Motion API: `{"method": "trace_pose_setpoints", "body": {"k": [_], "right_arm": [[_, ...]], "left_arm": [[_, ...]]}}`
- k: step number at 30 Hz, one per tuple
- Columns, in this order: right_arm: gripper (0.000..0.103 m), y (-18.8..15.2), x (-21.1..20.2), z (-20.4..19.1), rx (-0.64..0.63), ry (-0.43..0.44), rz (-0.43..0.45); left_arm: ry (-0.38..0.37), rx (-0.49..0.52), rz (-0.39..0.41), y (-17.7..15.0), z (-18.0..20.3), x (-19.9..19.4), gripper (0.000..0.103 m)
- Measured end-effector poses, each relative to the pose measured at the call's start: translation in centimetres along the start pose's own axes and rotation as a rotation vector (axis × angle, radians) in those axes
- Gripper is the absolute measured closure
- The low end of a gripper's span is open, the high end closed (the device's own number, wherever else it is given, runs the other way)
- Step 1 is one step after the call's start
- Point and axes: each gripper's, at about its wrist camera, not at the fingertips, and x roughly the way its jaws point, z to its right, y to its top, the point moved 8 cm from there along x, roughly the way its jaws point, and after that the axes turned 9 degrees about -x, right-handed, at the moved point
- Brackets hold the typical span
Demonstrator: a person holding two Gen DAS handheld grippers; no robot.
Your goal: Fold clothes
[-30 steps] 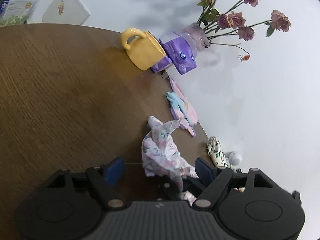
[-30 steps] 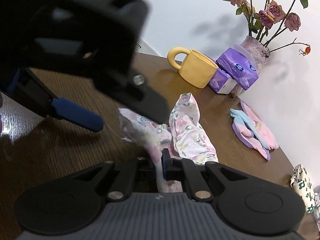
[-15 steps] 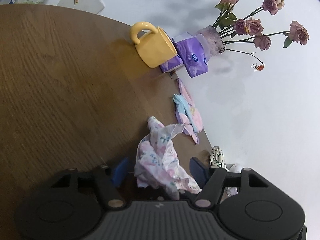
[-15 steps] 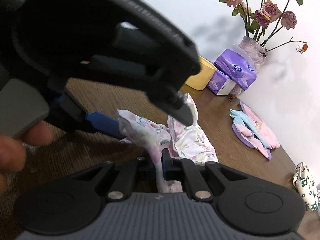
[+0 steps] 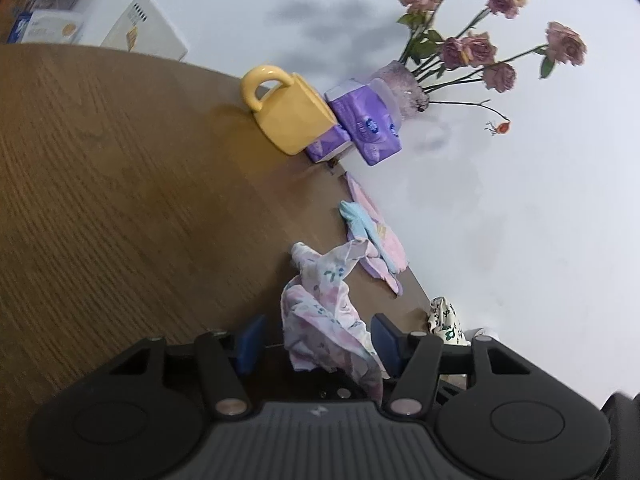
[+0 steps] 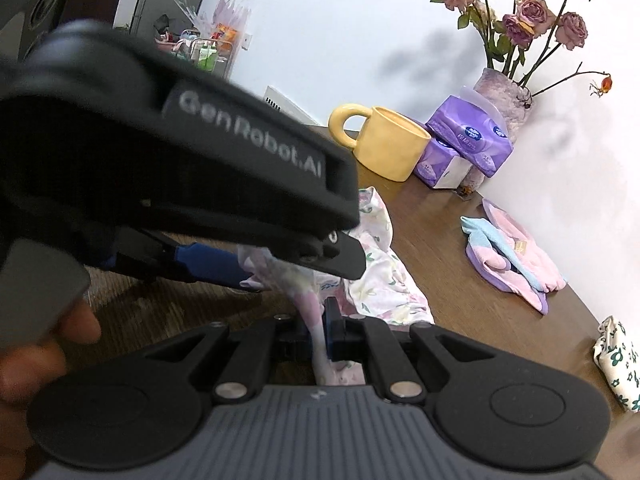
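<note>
A crumpled floral garment (image 5: 320,312) in pink and white lies bunched on the brown wooden table (image 5: 120,208). My left gripper (image 5: 316,340) is open, its blue pads on either side of the cloth. In the right wrist view the same floral garment (image 6: 380,280) trails forward, and my right gripper (image 6: 318,332) is shut on a gathered strip of it. The left gripper's black body (image 6: 180,168) fills the upper left of that view, with a blue finger (image 6: 208,262) against the cloth and a hand (image 6: 36,356) behind it.
A yellow mug (image 5: 288,116), purple tissue packs (image 5: 360,124) and a vase of dried roses (image 5: 404,88) stand at the table's far edge by the white wall. Folded pastel clothes (image 5: 372,236) lie near them. A green-patterned cloth (image 6: 618,364) sits at the right edge.
The left gripper has moved in closer over the floral garment, its pads now flanking the cloth. The right gripper keeps its hold on the strip.
</note>
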Motion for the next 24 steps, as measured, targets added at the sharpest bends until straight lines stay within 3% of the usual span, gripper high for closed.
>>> {"method": "trace_pose_setpoints", "body": {"k": [13,19,24], "right_arm": [[0.098,0.0,-0.2,0.7,0.037,0.012,0.013],[0.098,-0.1,-0.3,0.7,0.053,0.022,0.016],[0.098,-0.2,-0.3,0.6,0.058,0.033,0.018]], "left_arm": [[-0.019,0.011,0.021,0.4,0.5,1.3,0.048],[-0.017,-0.015,-0.044,0.0,0.1,2.4,0.078],[-0.014,-0.038,-0.041,0.4,-0.1,2.7,0.079]]}}
